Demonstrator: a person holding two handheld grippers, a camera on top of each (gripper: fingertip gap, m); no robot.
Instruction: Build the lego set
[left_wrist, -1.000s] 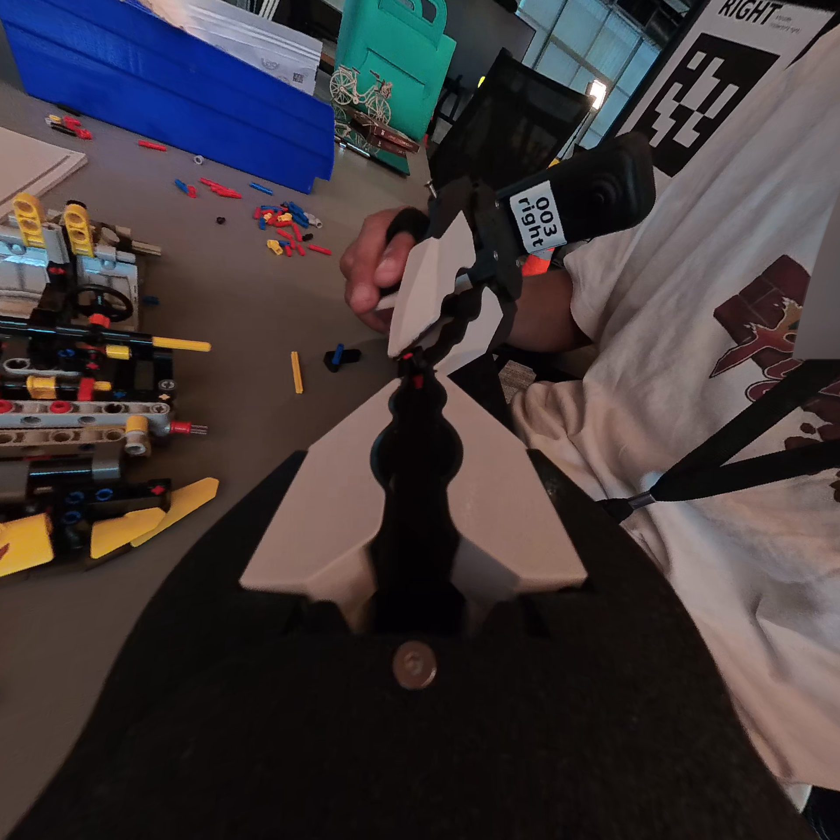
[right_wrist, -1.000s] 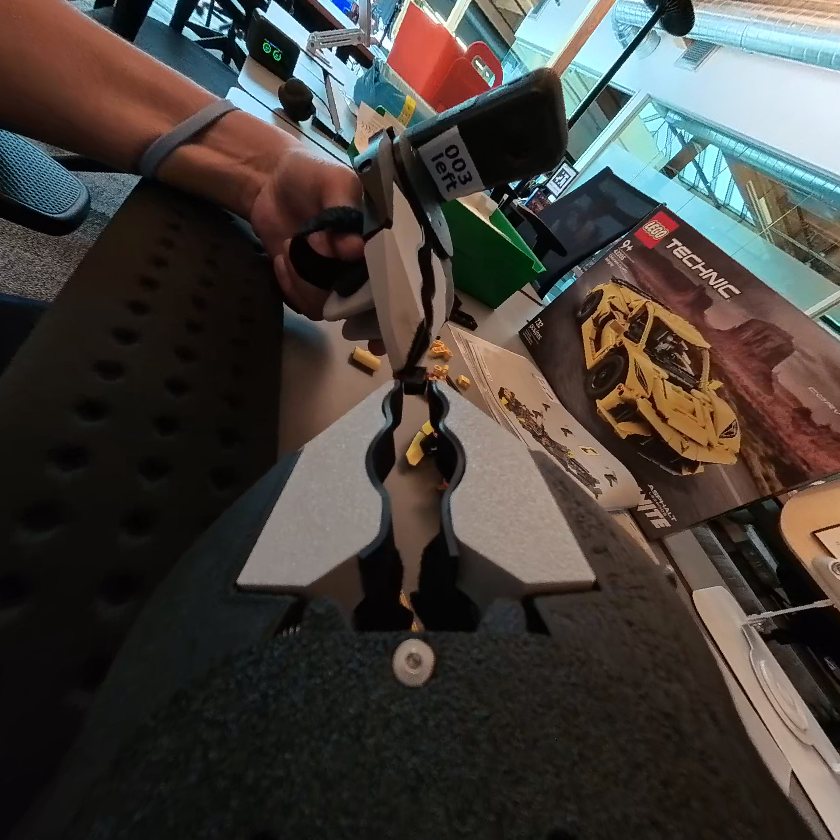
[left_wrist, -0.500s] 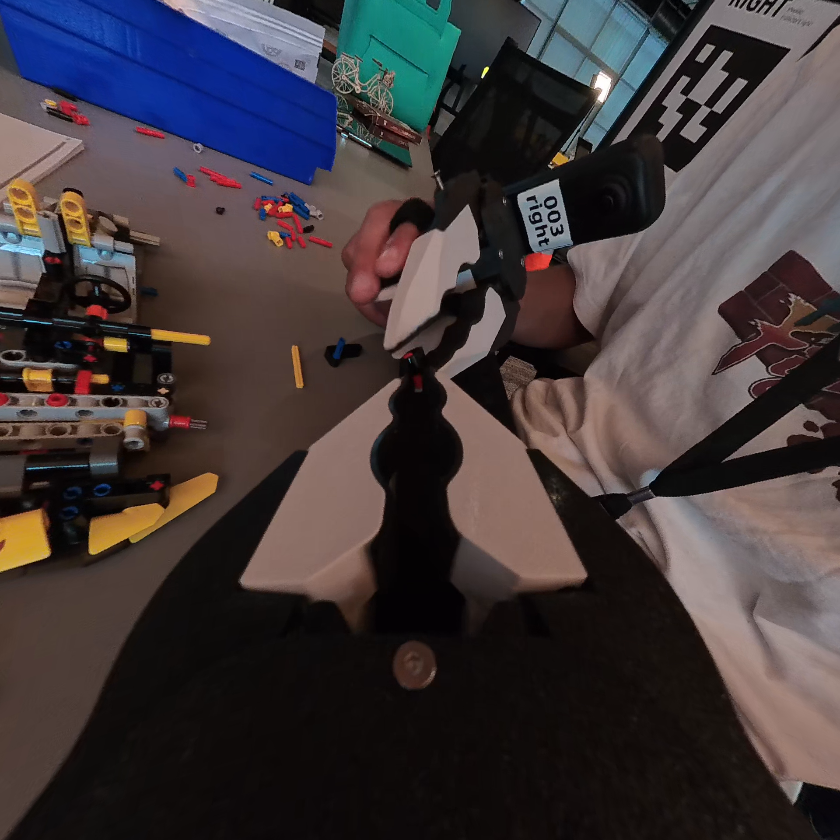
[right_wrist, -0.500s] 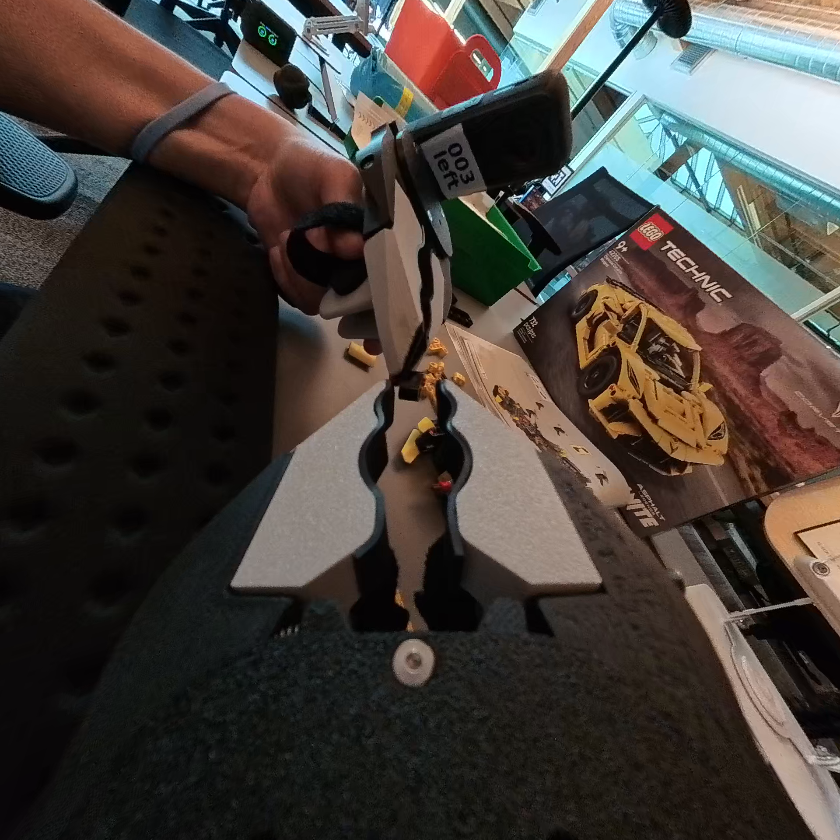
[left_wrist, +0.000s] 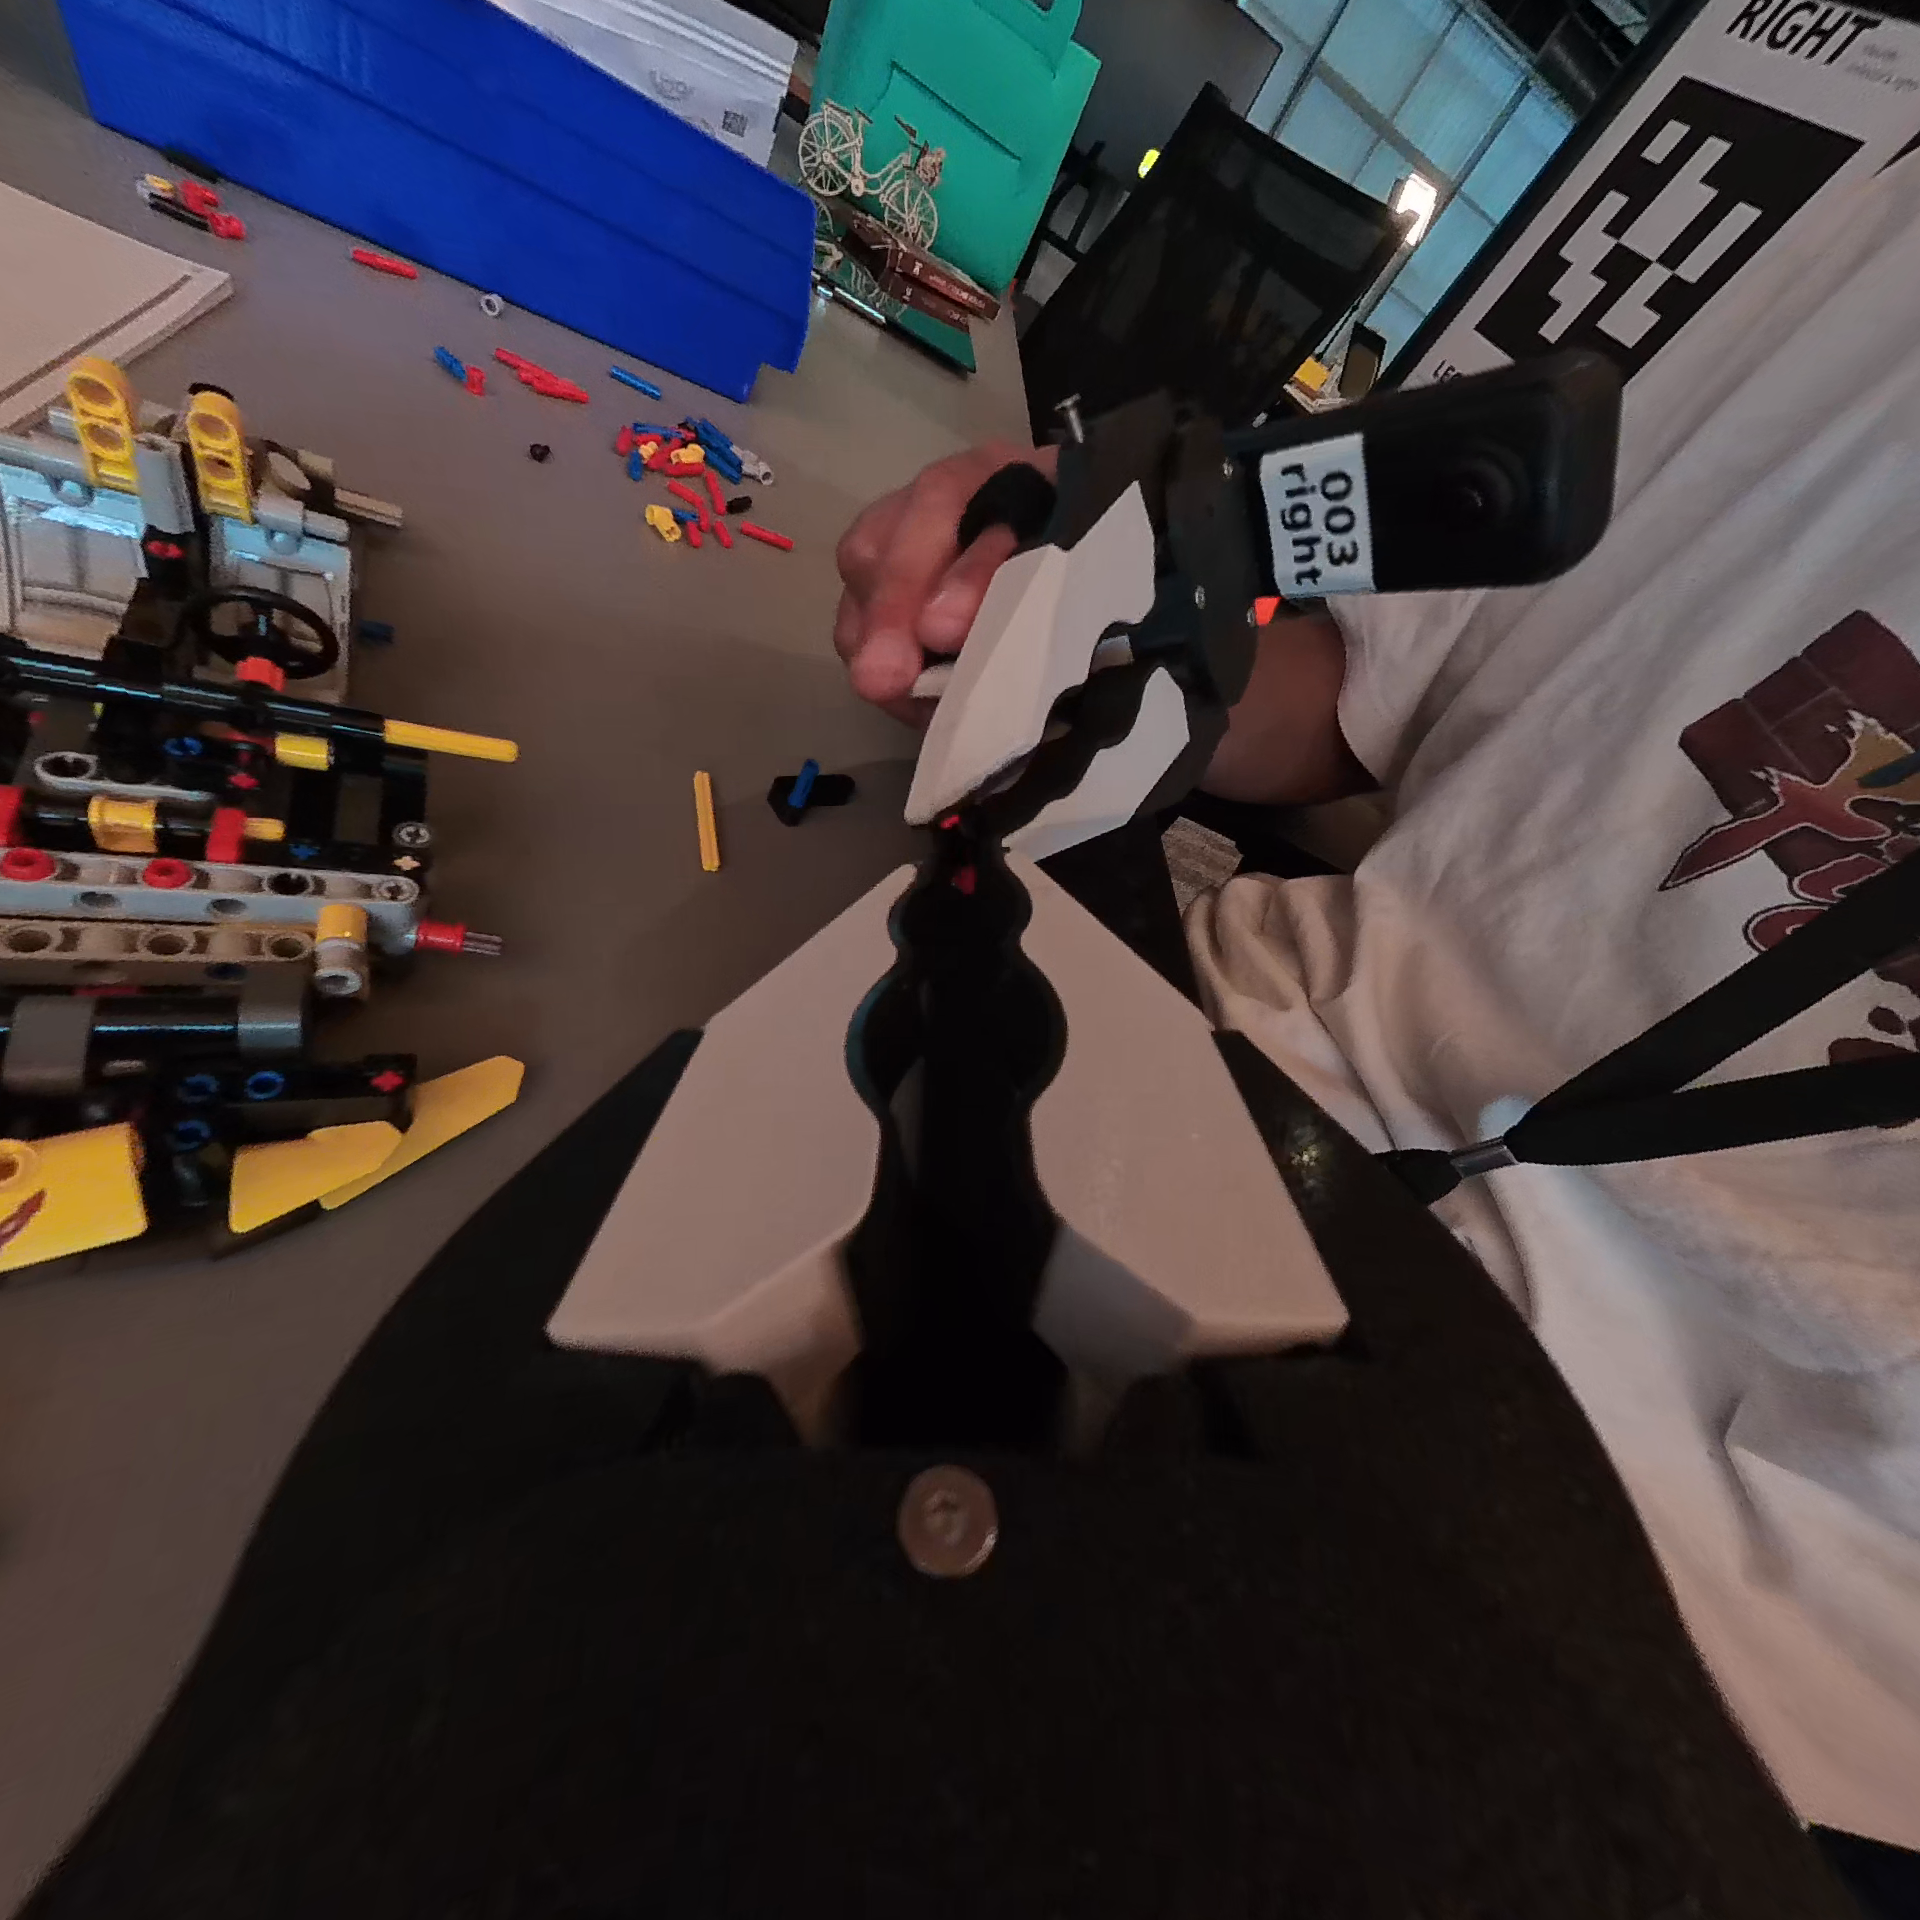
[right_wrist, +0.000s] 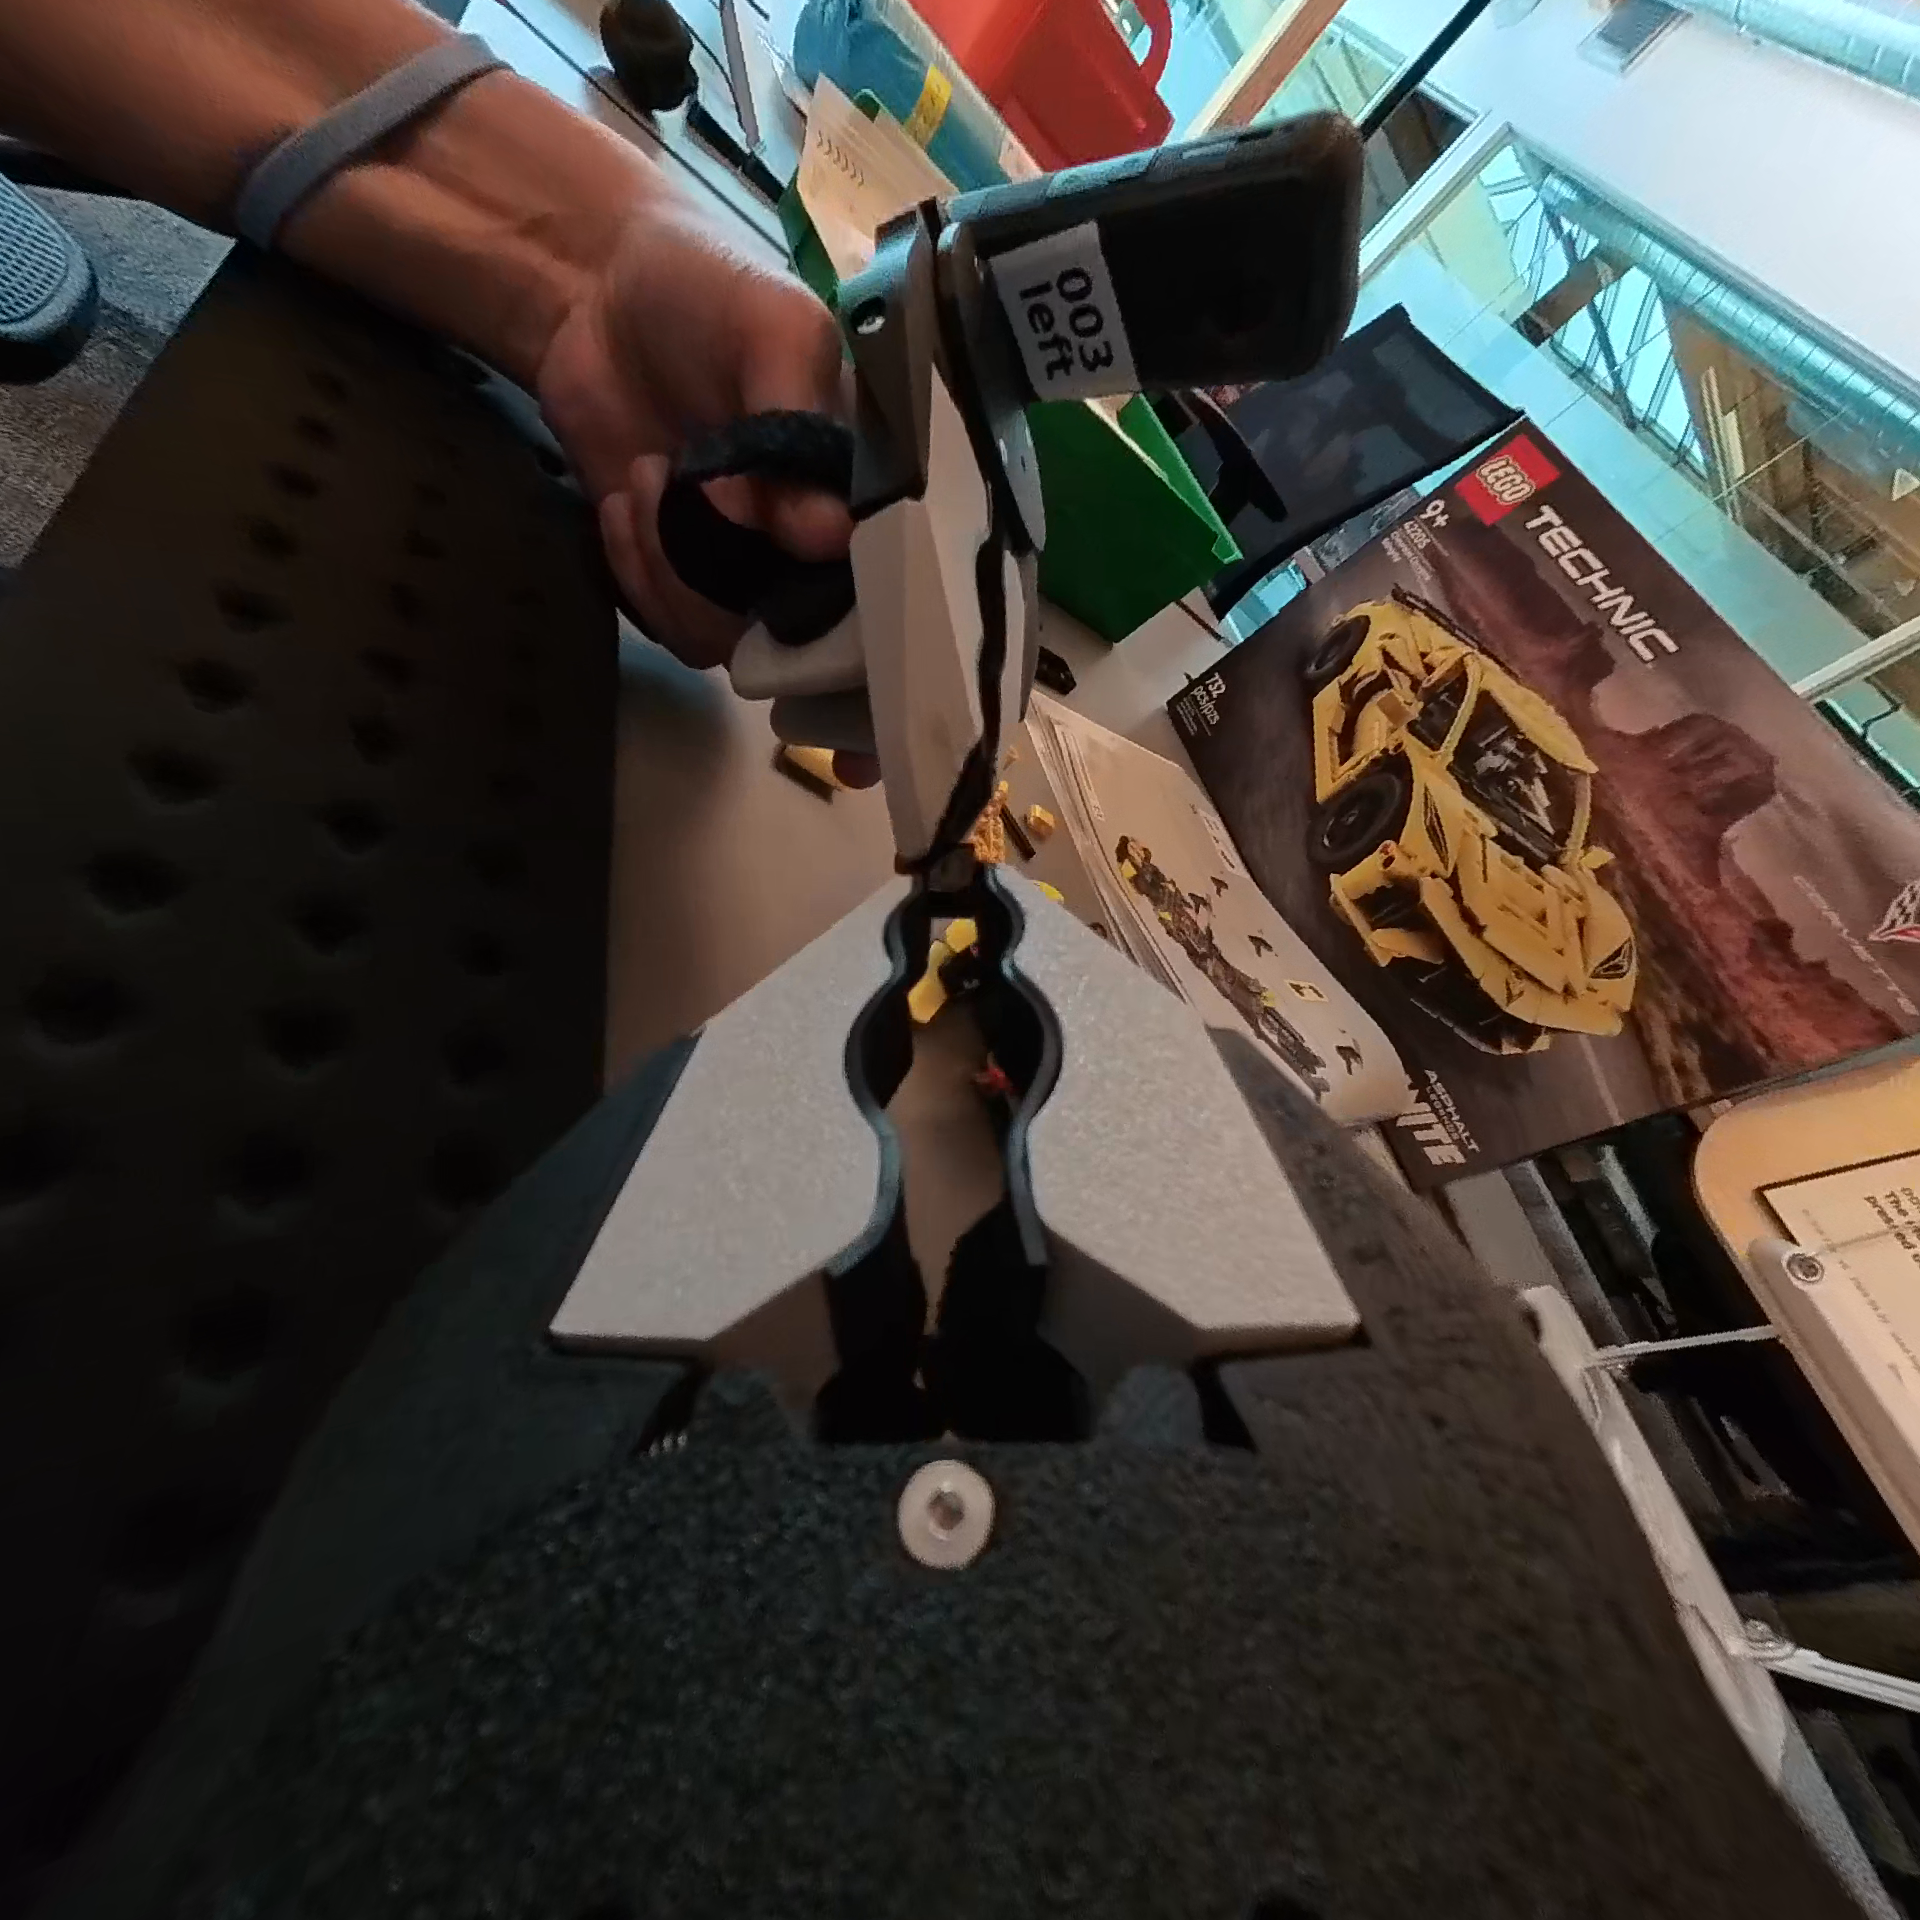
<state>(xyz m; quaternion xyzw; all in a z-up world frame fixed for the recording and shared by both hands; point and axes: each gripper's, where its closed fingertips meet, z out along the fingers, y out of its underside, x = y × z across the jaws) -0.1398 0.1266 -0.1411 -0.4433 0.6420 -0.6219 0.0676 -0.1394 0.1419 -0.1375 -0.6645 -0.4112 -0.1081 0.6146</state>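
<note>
My left gripper (left_wrist: 961, 883) is shut on a small black lego piece with a red pin (left_wrist: 964, 879), held in the air above the table edge. My right gripper (left_wrist: 961, 823) meets it tip to tip from above. In the right wrist view my right gripper (right_wrist: 951, 899) has its fingers narrowly closed on the far end of the same small black piece (right_wrist: 940, 876). The left gripper (right_wrist: 925, 860) comes down onto it there, shut. The half-built black, grey and yellow lego car (left_wrist: 208, 883) lies on the table at the left.
Loose red and blue pins (left_wrist: 696, 478), a yellow axle (left_wrist: 707, 821) and a black-and-blue piece (left_wrist: 805, 795) lie on the grey table. A blue bin (left_wrist: 468, 156) stands behind. The set's box (right_wrist: 1507, 831), a booklet (right_wrist: 1174, 914) and yellow pieces (right_wrist: 997, 821) lie beyond. A dark chair back (right_wrist: 260, 831) is at the left. My two grippers' fingertips are within a few centimetres of each other.
My right gripper opened a little half a second ago and has closed again on the small piece. Both grippers stay tip to tip, shifted only slightly.
</note>
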